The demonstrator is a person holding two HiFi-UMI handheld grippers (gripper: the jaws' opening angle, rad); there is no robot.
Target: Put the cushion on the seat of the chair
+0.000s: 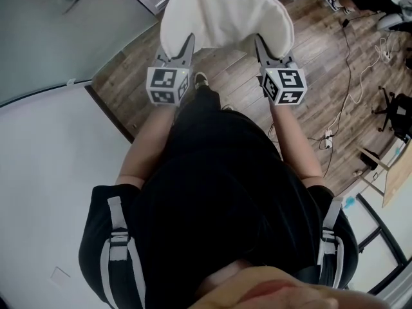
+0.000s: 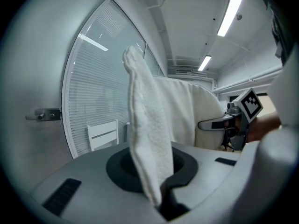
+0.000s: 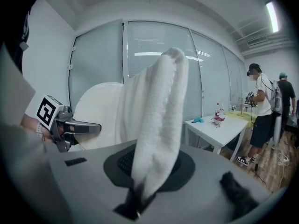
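Person's black shirt (image 1: pixel 219 192) and pack straps (image 1: pixel 119 250) fill the bottom of the head view, forearms stretched out ahead. Left gripper (image 1: pixel 188 42) and right gripper (image 1: pixel 259 42) are both clamped on the near edge of the cushion (image 1: pixel 225 15), one at each corner. Both gripper views confirm it: white fleecy fabric pinched in the jaws on the left (image 2: pixel 149 139) and on the right (image 3: pixel 159 115), pads nearly together, with only the thin edge between them.

The cushion is off the ground, held out in front above the wood floor (image 1: pixel 129 82), hanging between the two grippers. Each gripper shows in the other's view across the cushion.

Progress: pickup done, carry stage. Placement not started, cushion rests on nothing. No seat is clearly in view. A white slatted thing (image 2: pixel 103 134) by the glass wall may be a chair, can't confirm.

Left to do: get to the chair, lower the cushion flat on the seat, open both jaws.

Around: white table (image 3: pixel 224 125) with small items on it, another person (image 3: pixel 261 115) standing beside it, cables (image 1: pixel 354 89) on the floor to the right. Trip risk if the route goes that way.
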